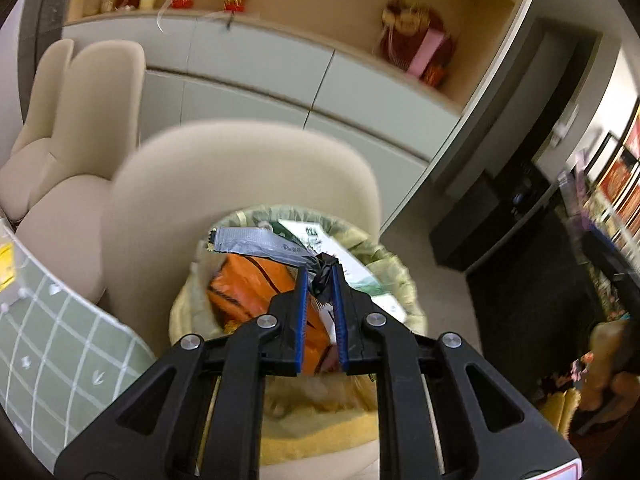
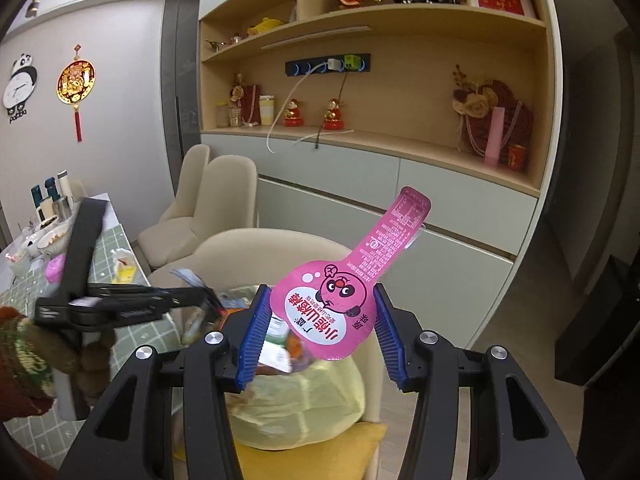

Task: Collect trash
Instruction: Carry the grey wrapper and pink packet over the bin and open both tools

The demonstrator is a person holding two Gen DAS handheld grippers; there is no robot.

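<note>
1. Overhead, the left gripper point(image 1: 320, 276) hangs above a bin point(image 1: 400, 276) lined with a pale yellow-green bag; its jaws stand a narrow gap apart, with a scrap of black wrapper point(image 1: 322, 274) pinched between the tips.
2. Inside the bin lie an orange packet point(image 1: 248, 284), a silver wrapper point(image 1: 256, 242) and a white-and-green pack point(image 1: 352, 264).
3. The right gripper point(image 2: 320, 312) has its jaws wide apart; a pink wrapper point(image 2: 344, 292) with a cartoon face sits between them, its long tab pointing up and right. Whether either jaw touches it I cannot tell.
4. From the right wrist view, the left gripper point(image 2: 120, 304) reaches in from the left over the same bin point(image 2: 296, 400).
5. A beige chair point(image 1: 240, 176) stands just behind the bin, with another chair point(image 1: 80, 100) further back.
6. The tabletop point(image 2: 112, 256), covered in a green checked cloth, carries bowls point(image 2: 48, 236), bottles point(image 2: 52, 196) and a small pink thing.
7. Behind, a wall unit has grey drawers point(image 2: 400, 200) below wooden shelves point(image 2: 380, 20) with red figurines point(image 2: 294, 114) and a power strip point(image 2: 328, 66). A panda clock point(image 2: 20, 84) hangs on the left wall.
</note>
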